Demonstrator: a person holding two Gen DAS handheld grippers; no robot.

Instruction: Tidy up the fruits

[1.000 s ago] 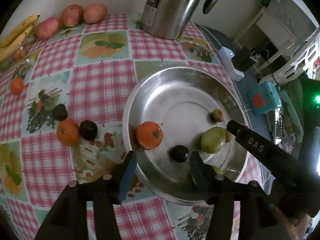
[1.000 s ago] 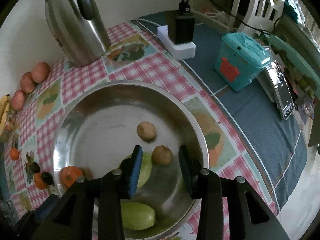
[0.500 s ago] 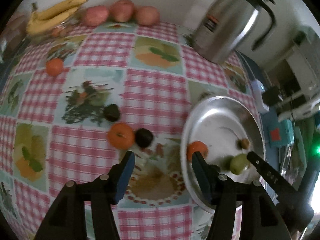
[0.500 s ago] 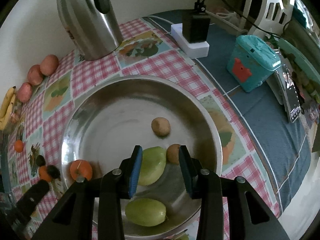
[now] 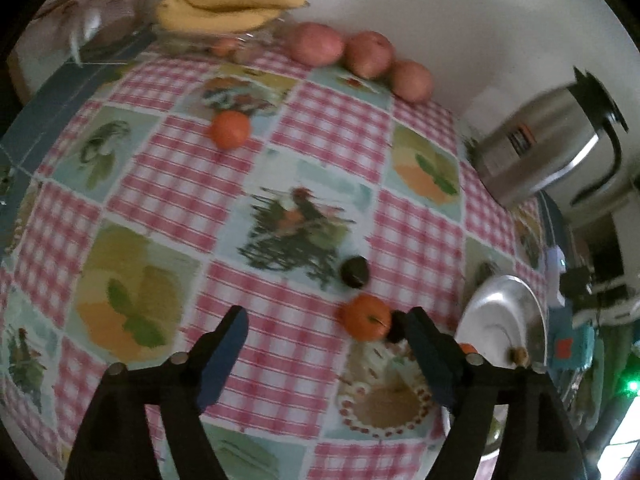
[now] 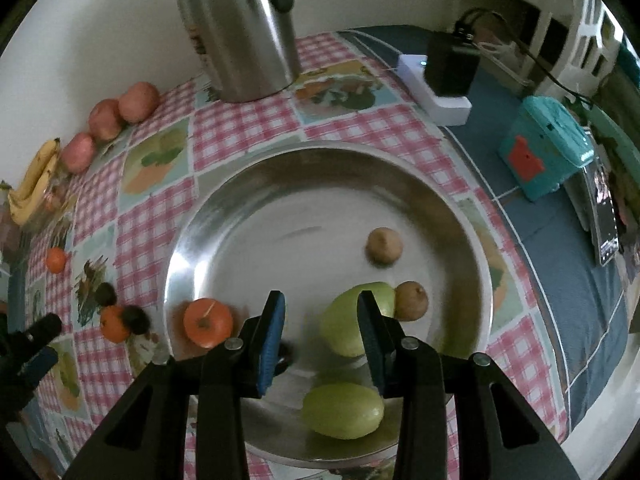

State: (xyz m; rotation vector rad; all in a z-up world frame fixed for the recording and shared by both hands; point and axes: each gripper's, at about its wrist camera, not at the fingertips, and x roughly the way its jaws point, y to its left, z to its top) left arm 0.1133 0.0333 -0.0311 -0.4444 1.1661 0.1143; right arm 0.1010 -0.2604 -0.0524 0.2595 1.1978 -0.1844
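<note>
Left gripper [image 5: 326, 326]: jaws spread wide, holding nothing, above the checked surface [image 5: 328, 136]. An orange [image 5: 365, 317] lies just inside the right jaw, with a dark fruit [image 5: 395, 325] touching it and partly hidden behind that jaw. A second dark fruit [image 5: 355, 272] sits a little farther off; another orange [image 5: 230, 129] lies well apart on the far side.

Right gripper [image 6: 320, 324]: jaws open, holding nothing, over the steel bowl [image 6: 256, 184]. Bowl contents: a green fruit [image 6: 348, 320] partly behind the right jaw; a second green fruit [image 6: 342, 410] nearer, below the jaws; a brown fruit [image 6: 411, 301] touching the first green one; another brown fruit [image 6: 384, 245] farther in; an orange with stem [image 6: 207, 322] by the left wall; a small dark fruit [image 6: 285, 354] partly hidden behind the left jaw.

Left view only shows the bowl's rim at the right edge; the right view shows its whole interior.

Surface: pink-and-white checked cloth with fruit-print panels. Far edge, against a pale wall: bananas [image 5: 228, 8], three red apples [image 5: 362, 58], steel kettle [image 6: 240, 28]. Right of the cloth, on blue: white power strip [image 6: 434, 86] with black adapter, teal box [image 6: 546, 146].
</note>
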